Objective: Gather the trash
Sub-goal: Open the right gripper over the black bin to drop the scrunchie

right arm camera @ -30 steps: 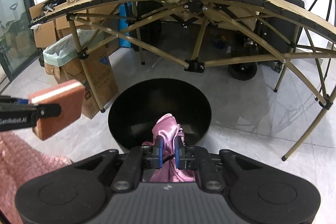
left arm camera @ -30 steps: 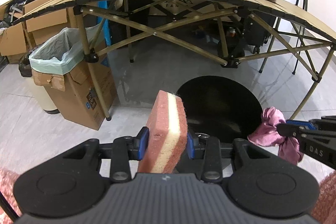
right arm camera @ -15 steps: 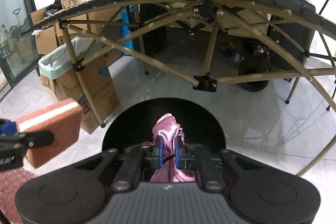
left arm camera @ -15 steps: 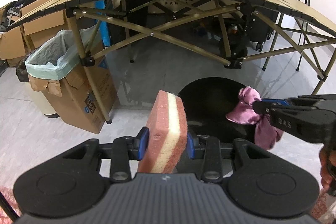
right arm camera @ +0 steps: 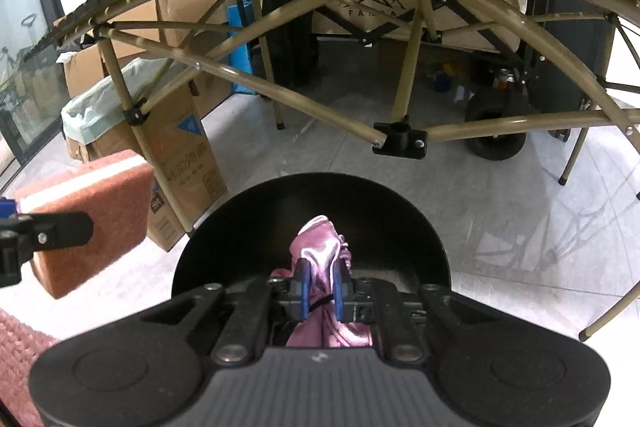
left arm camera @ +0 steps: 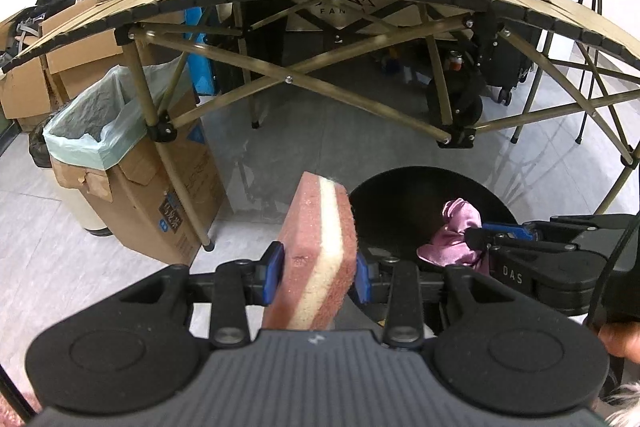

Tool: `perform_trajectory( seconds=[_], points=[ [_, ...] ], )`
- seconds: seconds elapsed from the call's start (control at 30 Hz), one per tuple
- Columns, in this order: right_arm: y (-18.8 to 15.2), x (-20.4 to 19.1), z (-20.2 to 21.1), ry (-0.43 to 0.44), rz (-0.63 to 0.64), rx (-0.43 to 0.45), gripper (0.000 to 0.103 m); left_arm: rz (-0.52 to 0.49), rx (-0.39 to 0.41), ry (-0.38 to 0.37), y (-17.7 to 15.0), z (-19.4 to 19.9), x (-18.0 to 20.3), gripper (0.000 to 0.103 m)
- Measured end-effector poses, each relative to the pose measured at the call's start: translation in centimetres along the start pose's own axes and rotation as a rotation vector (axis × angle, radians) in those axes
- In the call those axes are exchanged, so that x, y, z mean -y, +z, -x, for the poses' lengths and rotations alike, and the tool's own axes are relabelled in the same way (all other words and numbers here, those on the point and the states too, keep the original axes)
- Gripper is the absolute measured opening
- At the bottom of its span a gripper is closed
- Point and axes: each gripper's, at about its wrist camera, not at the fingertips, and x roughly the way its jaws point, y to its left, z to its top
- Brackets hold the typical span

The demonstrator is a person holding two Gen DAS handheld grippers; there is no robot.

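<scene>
Over the black bin [right arm camera: 312, 211], right gripper [right arm camera: 320, 285] pinches pink cloth [right arm camera: 318, 247]; left gripper [left arm camera: 316, 277] clamps sponge [left arm camera: 320, 227]

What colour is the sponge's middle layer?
Cream-white, between two reddish-pink scrub layers on the sponge; clearest in the left wrist view.

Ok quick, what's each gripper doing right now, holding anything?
Left gripper: closed on the pink sponge, beside the black bin.
Right gripper: closed on the pink cloth, over the black bin.
</scene>
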Motion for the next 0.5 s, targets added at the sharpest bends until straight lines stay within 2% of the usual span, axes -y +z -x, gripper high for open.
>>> perform_trajectory(
  seconds=[0.17,0.23,0.3,0.33,0.37,0.47,0.5],
  points=[
    [0.04,-0.09,-0.02,0.01,-0.008,-0.003,0.02,-0.001,0.006,0.013,-0.27,0.13,-0.3,0.036],
    [0.11,-0.03,0.07,0.002,-0.011,-0.006,0.03,0.007,0.006,0.013,-0.25,0.12,-0.51,0.036],
    [0.13,0.17,0.16,-0.007,-0.019,-0.009,0.045,0.012,0.004,0.013,-0.26,0.07,-0.64,0.036],
    [0.17,0.28,0.23,-0.012,-0.026,-0.013,0.05,0.014,0.002,0.012,-0.26,0.04,-0.69,0.036],
    [0.21,0.37,0.31,-0.014,-0.031,-0.016,0.059,0.014,0.002,0.011,-0.26,0.0,-0.72,0.036],
    [0.43,0.48,0.52,-0.025,-0.048,-0.032,0.103,0.012,0.004,0.012,-0.28,0.03,-0.59,0.036],
    [0.51,0.56,0.78,-0.026,-0.053,-0.023,0.103,0.011,0.004,0.012,-0.28,0.04,-0.56,0.036]
  ],
)
